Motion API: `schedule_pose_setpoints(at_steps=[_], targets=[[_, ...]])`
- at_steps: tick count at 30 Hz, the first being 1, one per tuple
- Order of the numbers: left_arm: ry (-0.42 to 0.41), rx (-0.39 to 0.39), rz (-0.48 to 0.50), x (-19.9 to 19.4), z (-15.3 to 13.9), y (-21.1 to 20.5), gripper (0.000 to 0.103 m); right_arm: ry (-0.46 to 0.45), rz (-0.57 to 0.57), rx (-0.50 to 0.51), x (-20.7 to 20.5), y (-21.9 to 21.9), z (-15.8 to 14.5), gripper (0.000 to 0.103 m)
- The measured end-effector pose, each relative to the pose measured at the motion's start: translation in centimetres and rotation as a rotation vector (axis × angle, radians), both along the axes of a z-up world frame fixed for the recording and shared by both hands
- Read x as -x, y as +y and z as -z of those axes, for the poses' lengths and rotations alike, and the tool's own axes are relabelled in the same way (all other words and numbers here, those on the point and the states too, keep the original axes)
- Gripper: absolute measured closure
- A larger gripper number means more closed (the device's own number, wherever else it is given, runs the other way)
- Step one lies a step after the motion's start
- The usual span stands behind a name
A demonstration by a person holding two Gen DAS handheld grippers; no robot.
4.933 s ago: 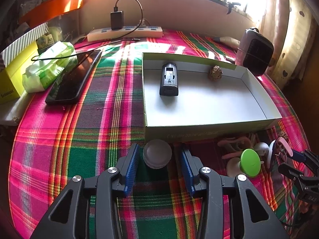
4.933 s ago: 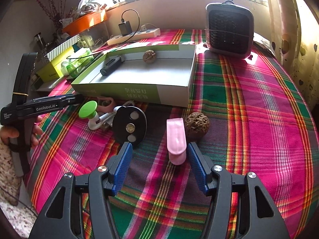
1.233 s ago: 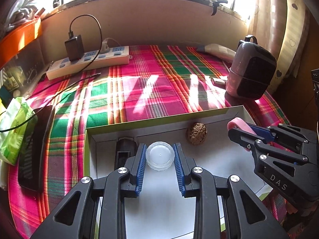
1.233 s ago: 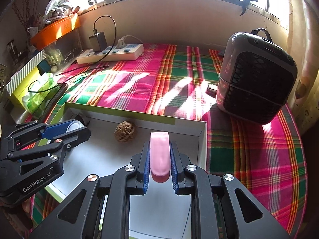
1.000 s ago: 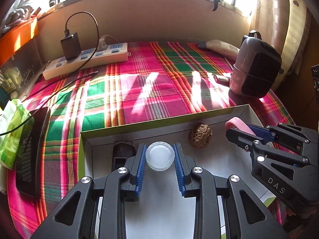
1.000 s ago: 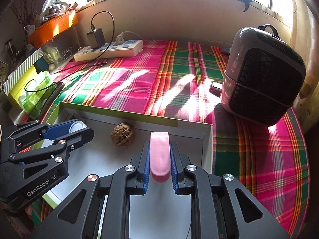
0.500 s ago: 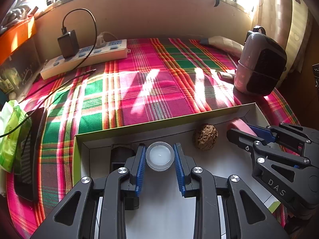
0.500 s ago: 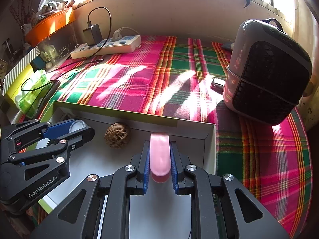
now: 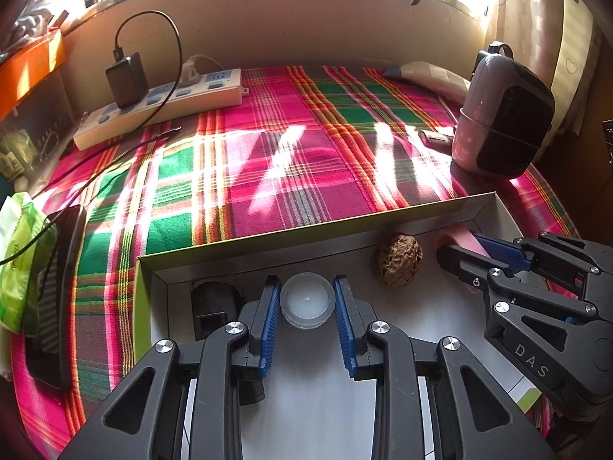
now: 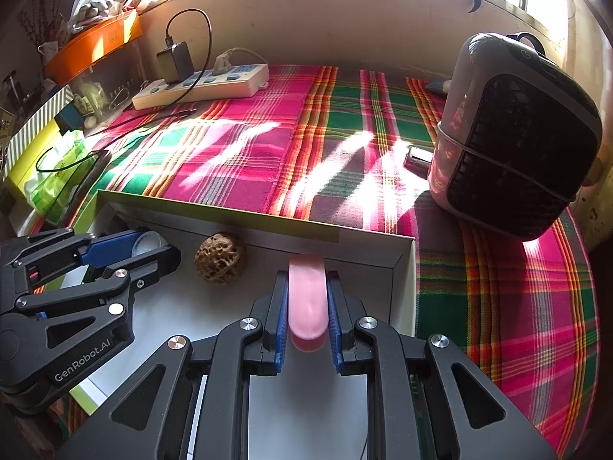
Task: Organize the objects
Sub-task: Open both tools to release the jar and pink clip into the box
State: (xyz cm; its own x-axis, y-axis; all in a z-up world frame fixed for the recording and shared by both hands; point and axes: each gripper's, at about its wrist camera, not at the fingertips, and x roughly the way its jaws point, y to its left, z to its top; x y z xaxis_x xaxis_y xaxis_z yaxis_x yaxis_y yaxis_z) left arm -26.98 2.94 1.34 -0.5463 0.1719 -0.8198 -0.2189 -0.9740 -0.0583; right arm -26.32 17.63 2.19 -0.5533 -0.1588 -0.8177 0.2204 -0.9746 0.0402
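"DAS" stands on the right gripper [image 9: 459,247] (white letters); "GenRobot.AI" on the left gripper [image 10: 153,247].

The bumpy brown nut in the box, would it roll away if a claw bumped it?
Probably a little. The walnut looks roundish, so a nudge could set it rolling, though its wrinkled shell may slow it on the smooth floor of the box. It lies close to the far wall, which would likely stop it. Its hard-looking shell probably would not squash.

We saw the box [image 9: 345,226] on the tabletop [image 9: 268,161], a walnut [image 9: 399,260] in it, and the power strip [image 9: 161,111] behind.
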Motion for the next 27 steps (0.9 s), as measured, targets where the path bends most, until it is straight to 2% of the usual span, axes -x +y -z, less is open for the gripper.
schedule_pose_setpoints(at_steps=[8,13,27], targets=[[-0.006,0.003,-0.002,0.0,0.0,0.1,0.077,-0.002,0.004,0.008,0.0,0.1,-0.1,0.084],[-0.007,0.001,-0.004,-0.2,0.0,0.0,0.076,0.005,0.004,0.014,-0.2,0.1,-0.3,0.070],[0.015,-0.018,-0.015,-1.8,-1.2,-0.6,0.072,0.026,0.009,0.019,-1.4,0.1,-1.1,0.062]])
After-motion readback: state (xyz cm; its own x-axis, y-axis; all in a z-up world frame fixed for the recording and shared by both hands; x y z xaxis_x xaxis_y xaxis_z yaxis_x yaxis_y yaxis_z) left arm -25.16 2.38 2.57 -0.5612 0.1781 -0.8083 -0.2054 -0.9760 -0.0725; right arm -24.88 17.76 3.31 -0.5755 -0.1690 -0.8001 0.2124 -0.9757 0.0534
